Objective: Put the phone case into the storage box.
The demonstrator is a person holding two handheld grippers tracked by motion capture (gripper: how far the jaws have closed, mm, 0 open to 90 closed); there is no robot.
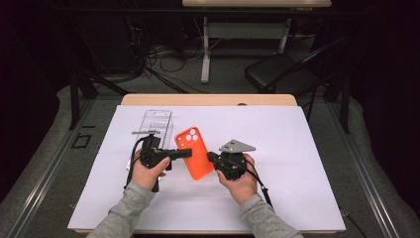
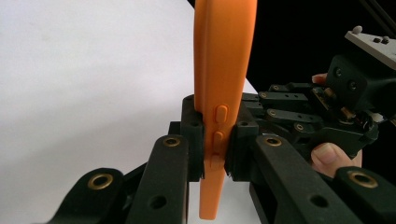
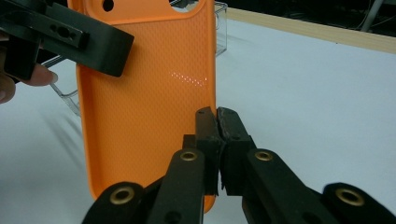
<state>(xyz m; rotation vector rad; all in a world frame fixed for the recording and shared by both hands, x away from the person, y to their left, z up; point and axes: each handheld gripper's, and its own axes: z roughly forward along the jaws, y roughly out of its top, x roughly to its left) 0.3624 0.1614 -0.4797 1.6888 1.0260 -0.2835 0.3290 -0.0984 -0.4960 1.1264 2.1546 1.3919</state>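
Observation:
An orange phone case [image 1: 194, 151] is held just above the white sheet between my two grippers. My left gripper [image 1: 187, 153] comes in from the left and is shut on the case's long side by the buttons [image 2: 219, 140]; in that gripper's view the case [image 2: 224, 70] stands edge-on between the jaws. My right gripper [image 1: 211, 157] meets the opposite long edge, and its jaws are pressed together on the case's thin rim [image 3: 217, 126]. The textured inside of the case [image 3: 149, 93] faces the right gripper's camera.
A clear plastic package [image 1: 156, 123] lies on the white sheet [image 1: 297, 148] just behind the left hand. The sheet covers a wooden table [image 1: 208, 99]. A black chair [image 1: 277, 72] and cables are on the floor beyond.

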